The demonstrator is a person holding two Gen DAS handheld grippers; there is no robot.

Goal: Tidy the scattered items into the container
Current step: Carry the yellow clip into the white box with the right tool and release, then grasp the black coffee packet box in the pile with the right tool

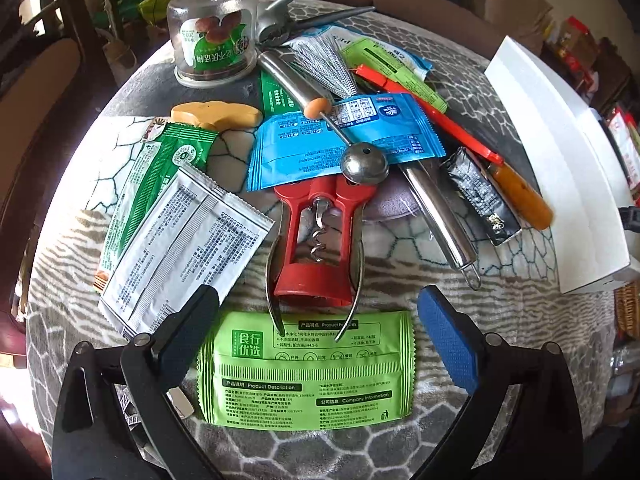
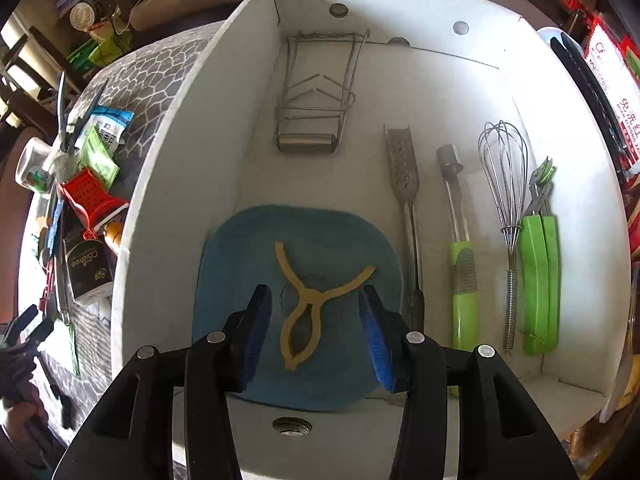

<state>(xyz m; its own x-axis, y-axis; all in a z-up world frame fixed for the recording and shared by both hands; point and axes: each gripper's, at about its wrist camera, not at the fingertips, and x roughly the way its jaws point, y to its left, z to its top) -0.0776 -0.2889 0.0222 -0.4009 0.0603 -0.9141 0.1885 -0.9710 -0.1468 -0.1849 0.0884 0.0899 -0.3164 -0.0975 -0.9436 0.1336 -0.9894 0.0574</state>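
Left wrist view, near to far:
- Left gripper (image 1: 316,344): jaws wide apart, nothing held, hanging over a green packet (image 1: 308,372) on the patterned cloth (image 1: 400,452).
- Red corkscrew (image 1: 320,236) just beyond the packet, its metal arms reaching onto the packet's far edge.
- White sachet (image 1: 184,252) to the left, overlapping a green sachet (image 1: 160,176).
- Blue packet (image 1: 344,140) past the corkscrew, a steel ball-ended tool (image 1: 362,166) lying across it.
- Black packet (image 1: 480,196) and an orange-handled tool (image 1: 520,196) to the right, beside the white box (image 1: 560,160).
- Clear jar (image 1: 212,32) and pliers (image 1: 304,4) at the far edge.

Right wrist view, near to far:
- Right gripper (image 2: 316,320): jaws partly open, nothing pressed between the pads, poised inside the box (image 2: 180,160).
- Tan Y-shaped piece (image 2: 308,300) lies loose between the fingers on a blue pad (image 2: 240,264).
- To the right, in a row: slotted spatula (image 2: 404,168), green-handled tool (image 2: 460,280), whisk (image 2: 504,168), green-handled pliers (image 2: 540,272).
- Wire rack (image 2: 316,92) at the far end.
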